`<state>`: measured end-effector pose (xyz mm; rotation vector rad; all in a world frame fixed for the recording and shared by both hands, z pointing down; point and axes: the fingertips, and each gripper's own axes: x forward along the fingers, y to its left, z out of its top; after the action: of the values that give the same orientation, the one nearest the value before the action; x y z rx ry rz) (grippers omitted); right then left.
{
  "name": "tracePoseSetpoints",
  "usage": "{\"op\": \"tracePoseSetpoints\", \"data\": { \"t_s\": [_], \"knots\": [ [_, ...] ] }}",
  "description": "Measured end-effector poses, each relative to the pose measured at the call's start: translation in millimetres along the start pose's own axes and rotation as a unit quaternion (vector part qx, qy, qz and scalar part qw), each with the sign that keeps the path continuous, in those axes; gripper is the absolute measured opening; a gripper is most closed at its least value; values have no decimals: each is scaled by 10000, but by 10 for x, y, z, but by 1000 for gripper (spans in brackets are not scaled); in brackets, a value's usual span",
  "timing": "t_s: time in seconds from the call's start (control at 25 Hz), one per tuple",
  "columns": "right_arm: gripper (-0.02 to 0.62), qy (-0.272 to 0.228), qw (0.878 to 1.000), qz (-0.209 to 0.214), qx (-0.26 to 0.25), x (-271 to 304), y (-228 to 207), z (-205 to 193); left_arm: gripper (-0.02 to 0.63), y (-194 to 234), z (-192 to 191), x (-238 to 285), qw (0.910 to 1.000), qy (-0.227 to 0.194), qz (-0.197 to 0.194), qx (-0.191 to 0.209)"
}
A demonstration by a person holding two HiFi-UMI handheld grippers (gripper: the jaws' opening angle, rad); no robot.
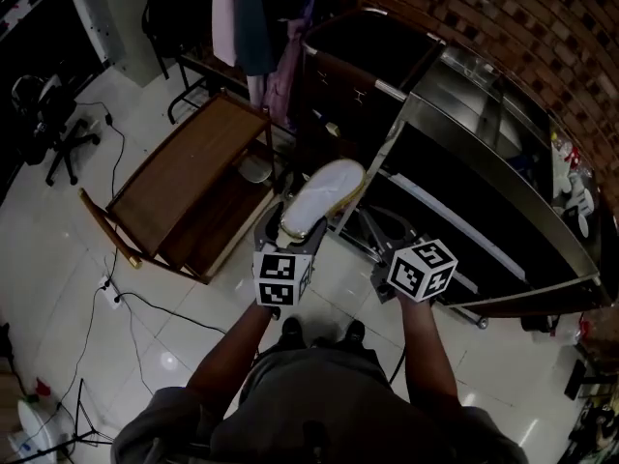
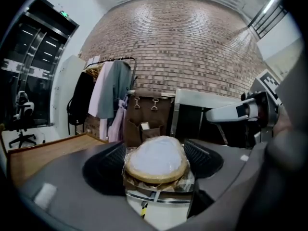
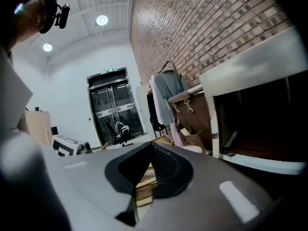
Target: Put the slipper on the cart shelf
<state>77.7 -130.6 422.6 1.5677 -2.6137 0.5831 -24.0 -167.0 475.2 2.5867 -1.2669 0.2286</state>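
Over the tiled floor, the left gripper clamps one end of the slipper between wide-spread jaws, in the air, right of the wooden cart and apart from it. The slipper projects well past the jaws, so a swing toward the cart may lever it loose. The right gripper, closed and empty, offers no support.

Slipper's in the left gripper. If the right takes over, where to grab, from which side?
The free far half of the slipper, which juts out past the left gripper clamped across its near end. Probably bring the right gripper in from its own side, jaws above and below: the body is flat and thin there, while its width forces the jaws wide.
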Motion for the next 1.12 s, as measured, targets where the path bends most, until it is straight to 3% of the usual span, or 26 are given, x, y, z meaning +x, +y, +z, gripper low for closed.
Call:
{"op": "tracePoseSetpoints", "data": {
  "t_s": [0.28,0.52,0.8,1.12],
  "knots": [
    [-2,-342,9974,-616,128,-913,-584,85,379,-1111,93,307,9969,-45,-737,260],
    [-2,-548,9910,-1199,235,-1772,-1118,105,379,-1956,64,720,9927,64,-1132,400],
    [-2,-775,9804,-1757,432,-2783,-1827,25,379,-2808,-62,1283,9914,209,-1164,561],
    [-2,-842,9732,-2060,583,-3553,-2396,-91,380,-3482,-280,1850,9924,463,-944,645]
  ]
}}
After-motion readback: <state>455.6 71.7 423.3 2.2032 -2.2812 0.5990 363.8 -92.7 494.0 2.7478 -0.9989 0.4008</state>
